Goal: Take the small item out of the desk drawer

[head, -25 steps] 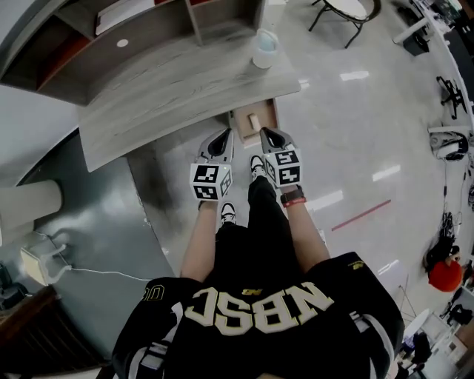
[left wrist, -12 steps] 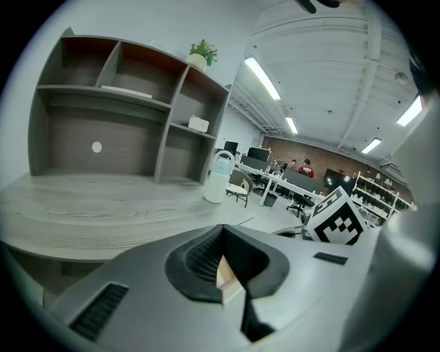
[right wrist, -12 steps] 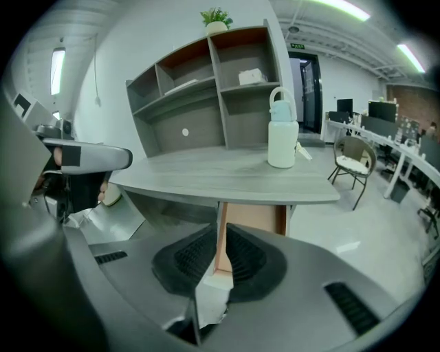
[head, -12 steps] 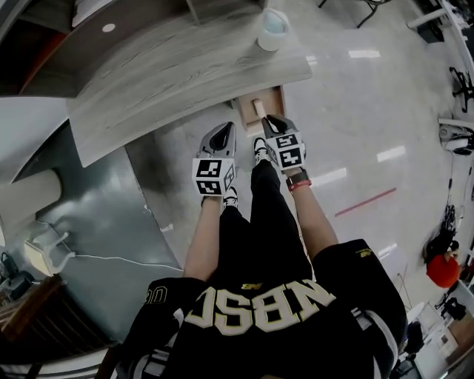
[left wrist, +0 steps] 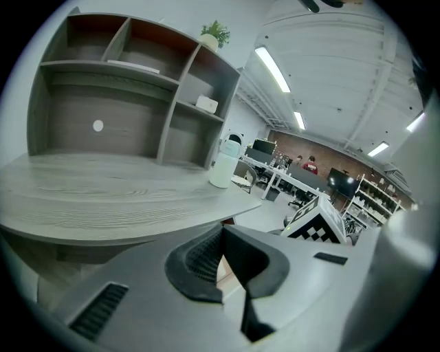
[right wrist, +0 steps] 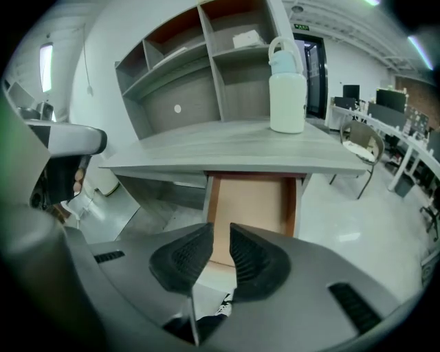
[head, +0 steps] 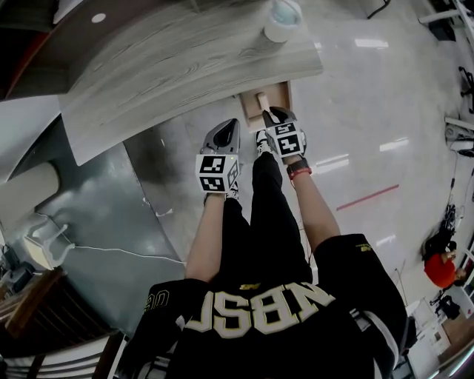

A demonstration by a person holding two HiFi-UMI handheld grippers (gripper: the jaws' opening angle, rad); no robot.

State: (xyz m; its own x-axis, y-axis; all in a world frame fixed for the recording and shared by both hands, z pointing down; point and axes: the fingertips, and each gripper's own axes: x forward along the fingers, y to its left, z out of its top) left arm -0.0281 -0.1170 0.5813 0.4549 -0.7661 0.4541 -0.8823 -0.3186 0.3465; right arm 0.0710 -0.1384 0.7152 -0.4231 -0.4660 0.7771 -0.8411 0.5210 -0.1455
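The desk drawer stands pulled out under the grey desk top. A small pale block lies in it near the left side. My right gripper hovers at the drawer's front edge, just short of the block. Its jaws are opening with a narrow gap, and nothing is between them. In the right gripper view the tan drawer floor shows ahead, and the block is not visible. My left gripper hangs to the left of the drawer below the desk edge, its tips touching and empty.
A pale blue-white bottle stands on the desk's right corner above the drawer. An open shelf unit rises at the back of the desk. The person's legs and shoes are under the grippers. A white cable runs over the floor at left.
The right gripper has edged forward to the drawer's front, nearer the block. The left gripper has kept pace beside it. The head view has shifted toward the desk.
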